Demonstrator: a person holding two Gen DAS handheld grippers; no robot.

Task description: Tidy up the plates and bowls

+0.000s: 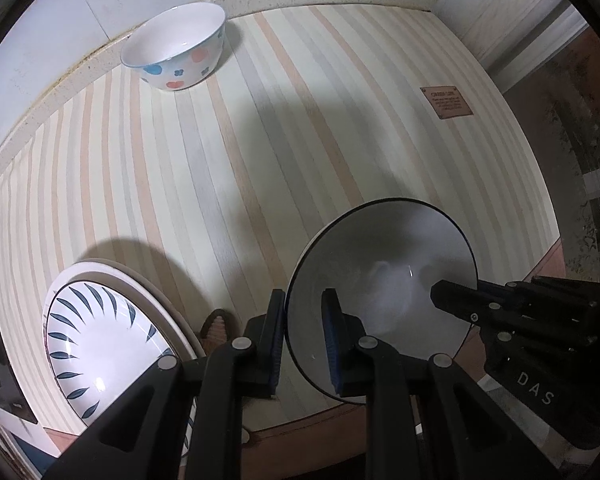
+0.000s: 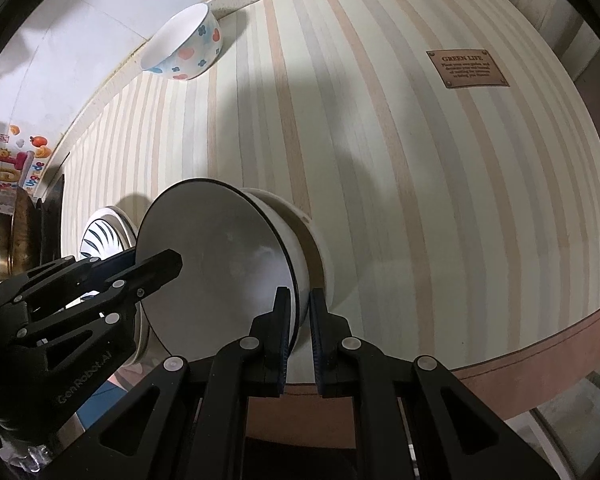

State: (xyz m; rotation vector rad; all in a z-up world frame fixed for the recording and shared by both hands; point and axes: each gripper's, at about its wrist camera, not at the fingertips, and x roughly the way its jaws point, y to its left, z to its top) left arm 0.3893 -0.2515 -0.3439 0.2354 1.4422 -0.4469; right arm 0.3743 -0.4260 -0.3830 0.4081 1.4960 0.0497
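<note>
Both grippers clamp one white bowl with a dark rim (image 1: 380,280) near the table's (image 1: 260,160) front edge. The left gripper (image 1: 304,320) pinches its left rim, the right gripper (image 2: 300,320) the opposite rim. A floral bowl (image 1: 176,52) sits at the far left corner. A leaf-patterned plate (image 1: 100,340) lies at the front left edge.

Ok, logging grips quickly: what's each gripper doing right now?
Left gripper: shut on the black-rimmed bowl, one rim side.
Right gripper: shut on the opposite rim.
</note>
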